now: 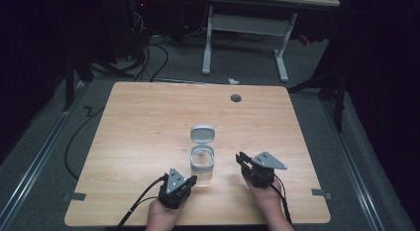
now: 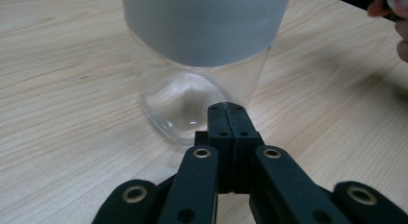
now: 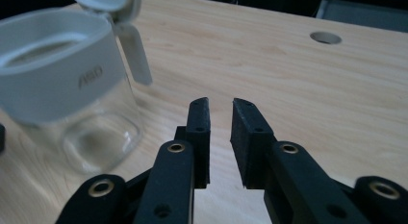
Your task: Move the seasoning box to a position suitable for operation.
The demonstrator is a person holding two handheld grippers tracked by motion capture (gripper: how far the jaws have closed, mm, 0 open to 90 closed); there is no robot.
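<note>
Room: a dim space is surrounding a light wooden worktop (image 1: 148, 122); a white-legged desk (image 1: 247, 23) is standing on the grey floor beyond its far edge, with cables trailing at the far left.

Left tongs: the left tongs (image 2: 226, 106) are sitting pressed together with nothing between them, their tips right at the clear lower wall of the jar; whether they are touching the glass I cannot tell. In the high view the left tongs (image 1: 192, 179) are lying at the near edge, just left of the jar.

Right tongs: the right tongs (image 3: 222, 105) are standing a little spread and holding nothing, pointing across bare wood. From above, the right tongs (image 1: 239, 158) are hovering just right of the jar, apart from it.

Jar: the clear jar (image 1: 202, 164) with a grey collar is standing upright near the middle of the near half, between the two tongs. Its flip lid (image 1: 202, 134) is hanging open, tipped back toward the far side.

Grommet: a round hole (image 1: 236, 97) is sitting far off near the far edge.

Step in hand: it is looking like both hands are settling beside the open jar, bracing it.

Next move: likely calling for the left tongs to steady the body while the right tongs are reaching over for the lid.
</note>
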